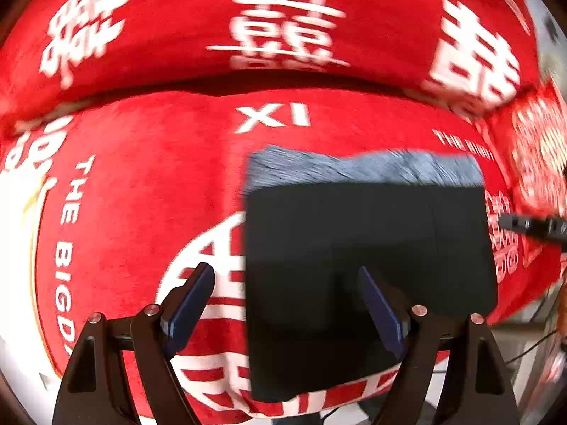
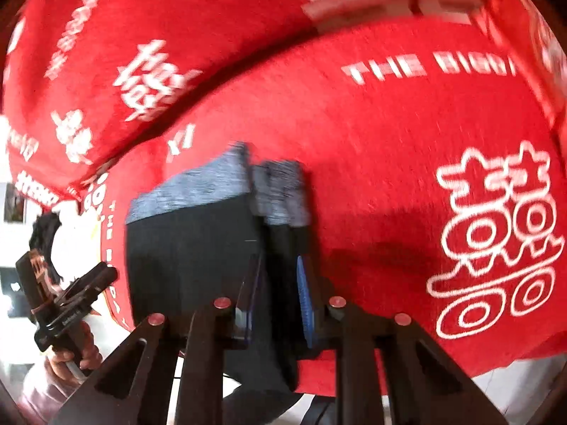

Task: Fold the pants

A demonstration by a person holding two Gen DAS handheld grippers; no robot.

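Observation:
The black pants point(image 1: 372, 248) lie folded into a rectangle on the red blanket point(image 1: 141, 177), with the grey waistband point(image 1: 354, 168) at the far end. My left gripper point(image 1: 283, 271) is open and straddles the pants' left edge, one finger over the blanket and one over the black cloth. In the right wrist view, my right gripper point(image 2: 280, 258) is shut on the right edge of the pants point(image 2: 191, 248). A raised fold with its grey waistband point(image 2: 283, 191) stands between the fingers. One finger of the right gripper point(image 1: 531, 226) shows at the right edge of the left wrist view.
The red blanket point(image 2: 389, 141) carries white characters and lettering. A second red, printed fold or cushion point(image 1: 248, 28) lies along the back. A hand point(image 2: 67, 357) holds the left gripper at the lower left. Pale floor and cables point(image 1: 531, 347) show beyond the blanket's near edge.

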